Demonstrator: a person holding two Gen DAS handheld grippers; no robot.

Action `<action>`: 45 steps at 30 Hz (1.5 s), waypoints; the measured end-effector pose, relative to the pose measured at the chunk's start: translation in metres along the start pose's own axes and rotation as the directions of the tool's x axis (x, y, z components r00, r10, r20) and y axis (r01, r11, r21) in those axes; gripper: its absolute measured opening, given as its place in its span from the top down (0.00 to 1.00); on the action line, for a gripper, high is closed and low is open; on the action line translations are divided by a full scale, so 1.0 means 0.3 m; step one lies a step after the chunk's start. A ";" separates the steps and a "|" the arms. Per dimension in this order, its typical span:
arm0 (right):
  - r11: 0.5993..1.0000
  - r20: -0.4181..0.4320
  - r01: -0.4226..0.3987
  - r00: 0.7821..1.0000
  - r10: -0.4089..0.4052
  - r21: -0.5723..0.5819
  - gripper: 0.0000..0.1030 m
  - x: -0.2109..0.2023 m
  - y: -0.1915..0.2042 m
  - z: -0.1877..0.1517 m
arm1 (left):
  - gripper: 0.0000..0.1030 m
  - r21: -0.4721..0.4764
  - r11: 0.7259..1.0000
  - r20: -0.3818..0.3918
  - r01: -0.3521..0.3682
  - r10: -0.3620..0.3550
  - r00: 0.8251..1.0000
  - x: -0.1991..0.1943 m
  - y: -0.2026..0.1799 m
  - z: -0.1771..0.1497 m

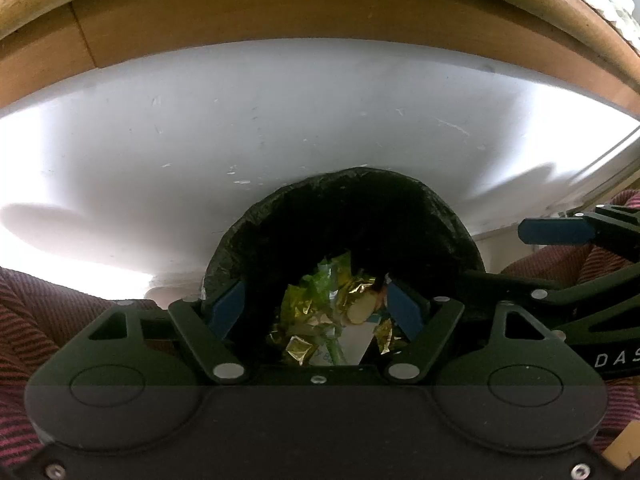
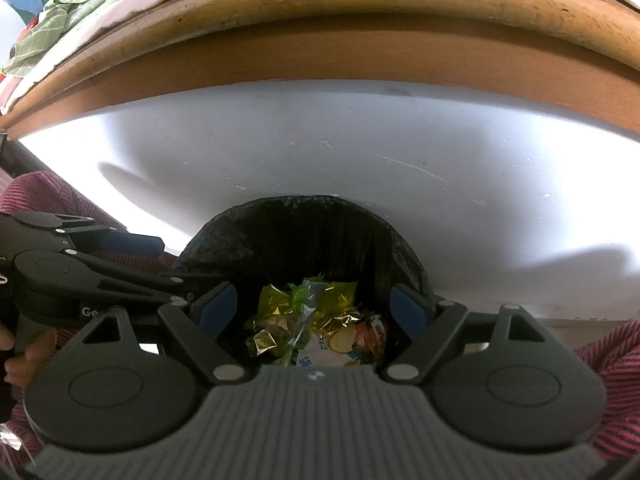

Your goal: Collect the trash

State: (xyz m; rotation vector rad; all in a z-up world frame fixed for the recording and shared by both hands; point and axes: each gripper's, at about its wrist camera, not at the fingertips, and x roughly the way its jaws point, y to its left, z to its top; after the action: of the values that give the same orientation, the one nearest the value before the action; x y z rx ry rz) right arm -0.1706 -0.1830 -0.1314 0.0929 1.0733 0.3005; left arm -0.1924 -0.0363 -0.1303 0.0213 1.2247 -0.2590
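A round bin lined with a black bag (image 1: 352,216) (image 2: 304,224) stands against the white panel under the table. Crumpled gold, green and white wrappers (image 1: 336,312) (image 2: 312,320) lie in its bottom. My left gripper (image 1: 316,308) hangs over the bin's mouth, open, with nothing between its blue pads (image 1: 226,306). My right gripper (image 2: 316,308) is also over the bin, open and empty. Each gripper shows in the other's view: the right one (image 1: 560,232) at the right edge, the left one (image 2: 132,244) at the left edge.
A wooden table edge (image 2: 320,24) overhangs the white panel (image 2: 320,140). Green cloth and books (image 2: 60,4) lie on the table at the far left. A person's red striped legs (image 1: 48,308) flank the bin, and a hand (image 2: 16,356) holds the left gripper.
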 end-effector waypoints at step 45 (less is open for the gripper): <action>1.000 -0.001 0.011 1.000 -0.011 0.020 0.12 0.004 -0.006 -0.002 | 0.20 -0.003 1.000 0.009 -0.008 0.008 1.000 0.011 0.007 -0.001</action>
State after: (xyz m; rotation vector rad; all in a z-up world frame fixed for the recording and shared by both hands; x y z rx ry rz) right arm -0.1702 -0.1845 -0.1332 0.1053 1.0779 0.2799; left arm -0.1911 -0.0349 -0.1336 0.0223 1.2154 -0.2497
